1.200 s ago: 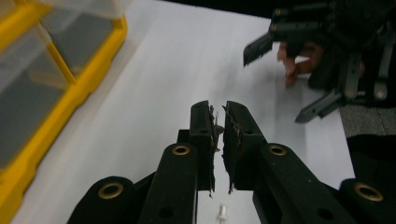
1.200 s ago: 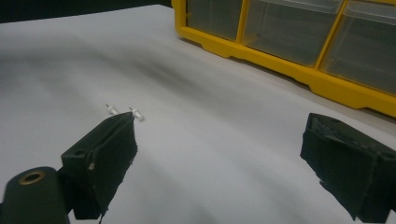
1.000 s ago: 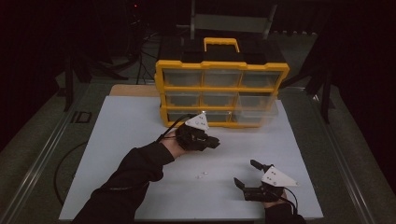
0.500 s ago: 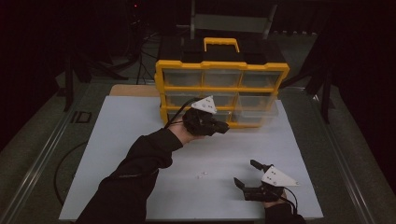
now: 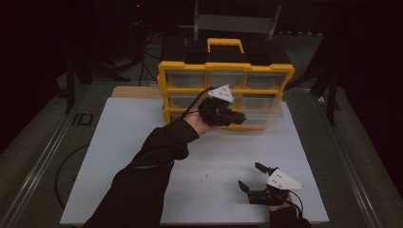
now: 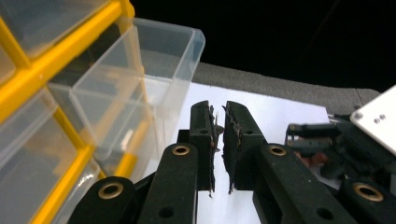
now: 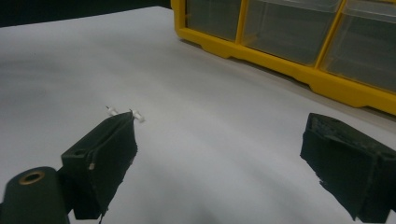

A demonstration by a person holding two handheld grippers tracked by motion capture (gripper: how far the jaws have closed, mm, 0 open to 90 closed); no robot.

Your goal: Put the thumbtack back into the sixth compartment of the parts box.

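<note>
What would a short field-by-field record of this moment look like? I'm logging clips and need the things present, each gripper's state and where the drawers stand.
surface: white table top
main thing: yellow drawer cabinet with clear drawers, at the far side of the table
open drawer: lower right clear drawer, pulled out
left gripper: shut, empty, raised in front of the cabinet beside the open drawer
right gripper: open, empty, low at the near right of the table
small parts: two tiny white pieces lying loose on the table

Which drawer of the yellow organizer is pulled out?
The bottom-row right drawer: its clear front juts past the yellow frame, beside the left gripper. The other drawers sit flush.
</note>
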